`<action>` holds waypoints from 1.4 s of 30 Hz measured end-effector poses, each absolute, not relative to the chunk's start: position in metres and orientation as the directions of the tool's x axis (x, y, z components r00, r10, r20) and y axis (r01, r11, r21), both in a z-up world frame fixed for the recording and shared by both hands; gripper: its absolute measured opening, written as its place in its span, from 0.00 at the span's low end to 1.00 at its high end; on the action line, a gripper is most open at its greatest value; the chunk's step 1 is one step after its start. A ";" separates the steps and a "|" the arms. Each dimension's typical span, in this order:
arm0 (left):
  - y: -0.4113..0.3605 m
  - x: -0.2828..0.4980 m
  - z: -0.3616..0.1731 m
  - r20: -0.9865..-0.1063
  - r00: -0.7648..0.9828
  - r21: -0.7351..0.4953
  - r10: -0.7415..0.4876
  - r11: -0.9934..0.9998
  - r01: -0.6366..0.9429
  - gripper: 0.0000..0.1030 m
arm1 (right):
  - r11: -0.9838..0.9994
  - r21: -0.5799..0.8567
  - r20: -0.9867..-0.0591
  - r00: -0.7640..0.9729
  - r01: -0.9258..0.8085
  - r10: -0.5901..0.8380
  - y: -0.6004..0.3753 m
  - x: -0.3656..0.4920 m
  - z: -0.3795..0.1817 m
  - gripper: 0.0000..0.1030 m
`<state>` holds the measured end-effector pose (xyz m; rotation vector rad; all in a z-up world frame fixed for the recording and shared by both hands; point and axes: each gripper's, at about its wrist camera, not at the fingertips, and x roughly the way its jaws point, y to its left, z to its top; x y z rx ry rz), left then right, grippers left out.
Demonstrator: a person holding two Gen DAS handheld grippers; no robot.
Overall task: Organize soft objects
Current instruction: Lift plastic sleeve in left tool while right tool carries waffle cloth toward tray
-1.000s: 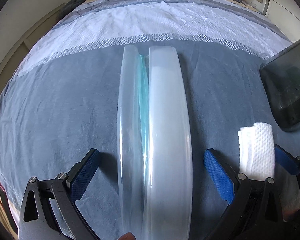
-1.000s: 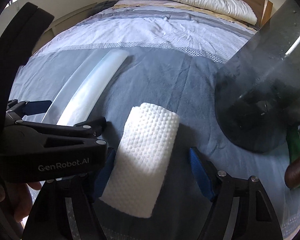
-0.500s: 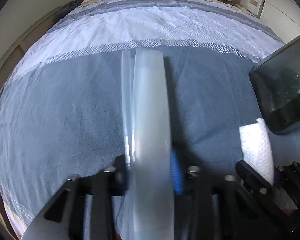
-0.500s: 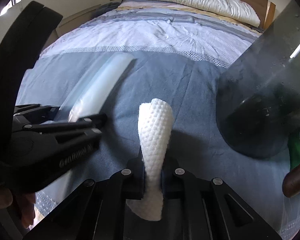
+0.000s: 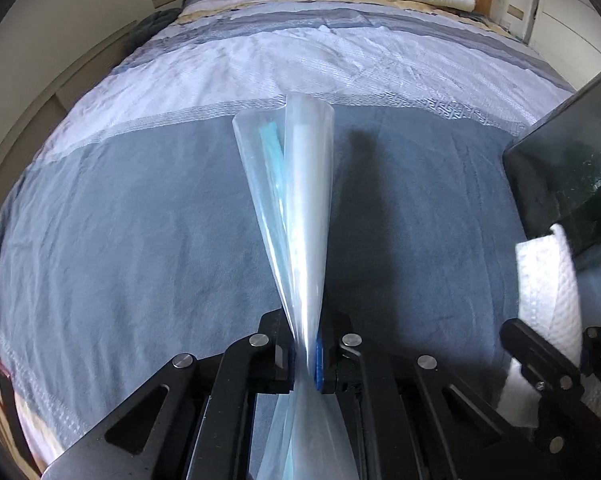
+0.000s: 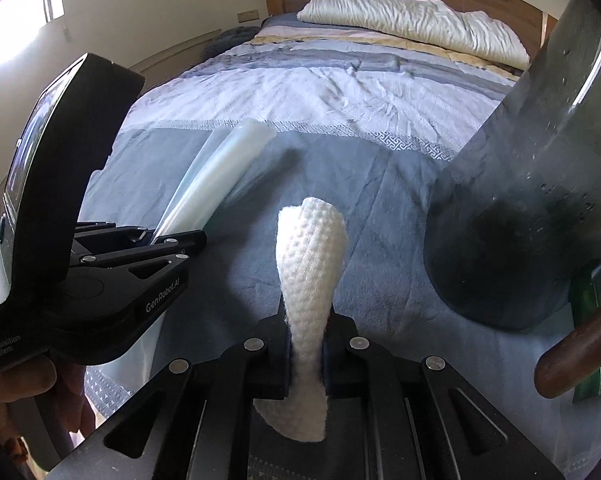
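Above foot of bed (image 5: 140,240): left hand-held gripper (image 5: 306,354) clamped on clear plastic bag (image 5: 300,208), bag pinched narrow at jaws, fanning outward, teal strip inside. Right hand-held gripper (image 6: 306,354) clamped on white textured cloth (image 6: 310,264), cloth squeezed upright. Dark translucent container (image 6: 520,208) just right. Pillow (image 6: 416,20) at headboard.

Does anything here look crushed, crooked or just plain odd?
Only the squeezing: the left hand-held gripper pinches the clear plastic bag into a narrow waist, and the right hand-held gripper crumples the white textured cloth. Nothing spilled.
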<state>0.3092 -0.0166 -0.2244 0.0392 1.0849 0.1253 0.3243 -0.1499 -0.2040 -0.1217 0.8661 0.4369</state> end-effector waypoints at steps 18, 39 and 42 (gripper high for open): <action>-0.038 0.202 -0.151 -0.834 0.527 0.112 0.164 0.985 -0.129 0.05 | 0.896 0.042 -0.714 0.613 -0.443 0.337 -0.194 0.254 -0.149 0.10; -0.193 0.111 -0.082 -0.800 0.598 0.037 -0.059 0.988 0.147 0.05 | 0.976 -0.003 -0.651 0.741 -0.219 0.164 -0.385 0.110 -0.062 0.10; -0.216 0.113 -0.076 -0.792 0.606 0.040 -0.075 0.984 0.174 0.05 | 0.982 -0.001 -0.642 0.753 -0.188 0.144 -0.407 0.099 -0.054 0.10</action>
